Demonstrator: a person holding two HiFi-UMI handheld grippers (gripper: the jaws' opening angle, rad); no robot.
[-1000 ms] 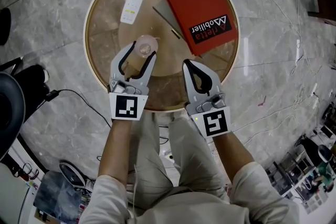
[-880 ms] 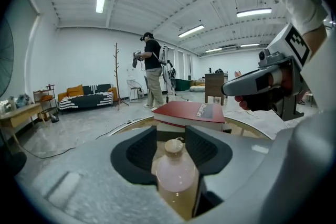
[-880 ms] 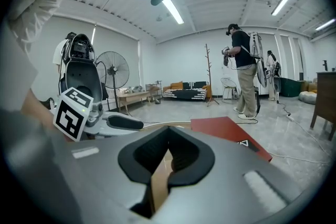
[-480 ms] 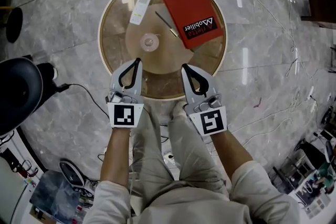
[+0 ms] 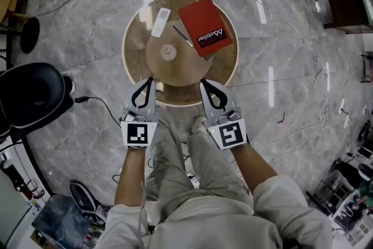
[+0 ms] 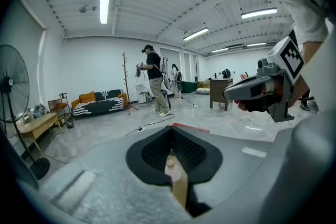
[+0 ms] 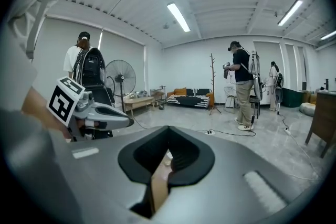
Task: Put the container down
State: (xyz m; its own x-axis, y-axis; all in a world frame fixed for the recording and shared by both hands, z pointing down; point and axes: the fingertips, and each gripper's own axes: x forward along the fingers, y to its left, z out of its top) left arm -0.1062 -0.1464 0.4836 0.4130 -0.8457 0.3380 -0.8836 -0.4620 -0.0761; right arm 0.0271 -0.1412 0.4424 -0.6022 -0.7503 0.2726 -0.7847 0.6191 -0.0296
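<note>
Container (image 5: 168,52) stands upright near the centre of the round tabletop (image 5: 135,61), a bit toward its left side. Nothing grips it.

Left gripper (image 5: 150,81) – jaws fully together, tips meeting, nothing between them. Its own view shows the same: pads closed (image 6: 170,131), empty. It sits at the near edge of the tabletop, tips just over the rim. The container is well apart from it, further in toward the centre and slightly to the gripper's right.

Right gripper (image 5: 204,84) – also closed tip to tip and empty, confirmed in its own view (image 7: 169,129). It is at the near edge too, beside the left one, with a gap between them.

Far side of the tabletop: a white remote (image 5: 161,22) at far left, a red book (image 5: 204,35) at far right, and a pen (image 5: 183,36) between book and container.
</note>
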